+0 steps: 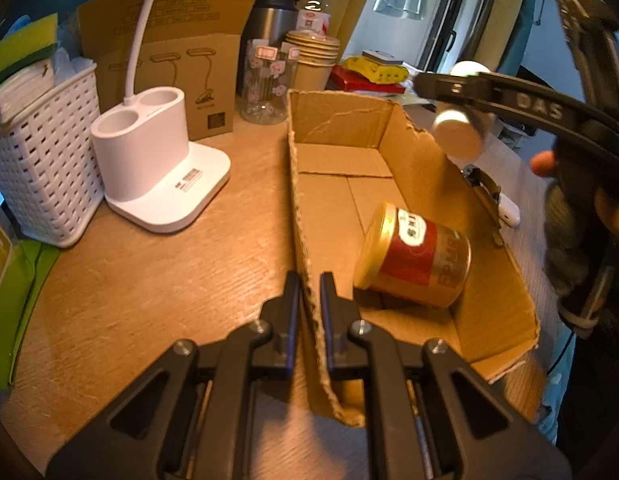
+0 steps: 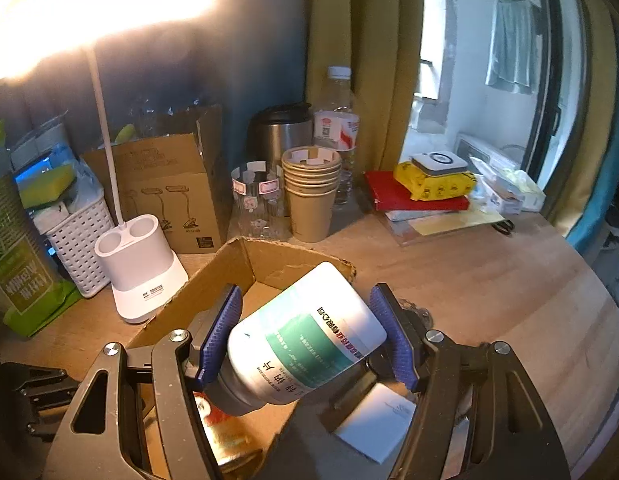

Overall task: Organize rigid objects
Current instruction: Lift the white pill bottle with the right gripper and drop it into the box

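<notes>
Right gripper jaws spread wide around a white bottle, blue pads pinching its round body on both sides; bottle tilted, grey cap end toward the camera, base pointing away, hanging over the open box. Bottle looks like hard smooth plastic, stiff, probably light to moderate weight depending on fill; glossy label means it could slip or rotate between the pads, so a mid-body grip across the widest part, as now, seems right, not the cap. Left gripper jaws pressed nearly together, pinching the box's near cardboard wall, likely steadying it; the cardboard is thin with torn edges and bends easily, so pull gently. Inside the box a red-gold can lies on its side against the floor flaps; rigid, round, would roll if bumped. In the left view the bottle and right gripper show at upper right above the far wall. Box sits on the wooden surface. Beyond: white lamp base, basket, stacked paper cups, glass jar, water bottle, all well apart from the jaws.
</notes>
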Tool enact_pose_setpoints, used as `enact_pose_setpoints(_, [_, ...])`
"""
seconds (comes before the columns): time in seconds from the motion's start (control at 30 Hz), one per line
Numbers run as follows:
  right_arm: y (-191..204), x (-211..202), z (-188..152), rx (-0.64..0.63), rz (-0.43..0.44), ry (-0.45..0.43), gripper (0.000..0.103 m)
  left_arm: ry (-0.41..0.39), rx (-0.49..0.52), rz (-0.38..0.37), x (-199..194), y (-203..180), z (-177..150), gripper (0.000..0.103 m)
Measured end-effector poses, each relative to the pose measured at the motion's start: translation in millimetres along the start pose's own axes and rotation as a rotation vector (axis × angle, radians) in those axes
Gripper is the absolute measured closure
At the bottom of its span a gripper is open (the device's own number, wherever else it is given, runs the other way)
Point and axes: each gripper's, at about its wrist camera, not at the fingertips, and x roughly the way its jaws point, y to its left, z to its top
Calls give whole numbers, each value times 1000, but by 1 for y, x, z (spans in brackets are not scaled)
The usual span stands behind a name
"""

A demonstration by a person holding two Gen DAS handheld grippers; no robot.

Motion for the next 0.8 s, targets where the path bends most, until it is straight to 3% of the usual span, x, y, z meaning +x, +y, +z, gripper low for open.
enact_pose_setpoints(0.47, [12,41,6,-60,46,68,33,-1,-2,-2,0,0,0,93])
enact_pose_setpoints(0.6, [10,42,6,-49,51,58,23,-1,-1,-3,1,-1,0,93])
enact_pose_setpoints(0.8, [6,32,7,-40,45,36,19,-3,1,-1,1,2,0,93])
